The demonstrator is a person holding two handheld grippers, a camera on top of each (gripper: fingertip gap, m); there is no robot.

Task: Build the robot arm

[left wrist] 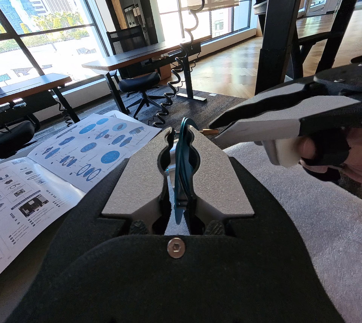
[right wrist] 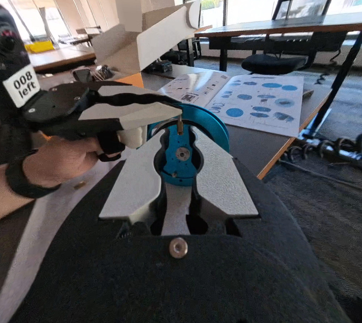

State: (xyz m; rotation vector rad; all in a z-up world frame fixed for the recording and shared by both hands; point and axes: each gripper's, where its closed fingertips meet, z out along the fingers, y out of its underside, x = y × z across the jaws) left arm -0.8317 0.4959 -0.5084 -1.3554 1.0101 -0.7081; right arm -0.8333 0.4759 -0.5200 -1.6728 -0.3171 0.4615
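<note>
Left gripper (left wrist: 181, 131) clamped on blue discs (left wrist: 182, 168) held edge-on.

From three o'clock the right gripper (left wrist: 212, 130) pinches a brass standoff (left wrist: 210, 131) on a thin screw just beside the discs' top edge. At nine o'clock an open instruction booklet (left wrist: 64, 159) lies on the table (left wrist: 313, 215); a stool (left wrist: 140, 83) stands at twelve o'clock.

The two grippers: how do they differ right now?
The left gripper clamps blue discs edge-on, deep between its fingers. The right gripper has only its tips at a small brass post sticking out of the discs; whether it pinches the post is unclear. The left gripper points along the discs' edge, while the right gripper points at their face from the side. Both have grey-and-black fingers and are hand-held.
</note>
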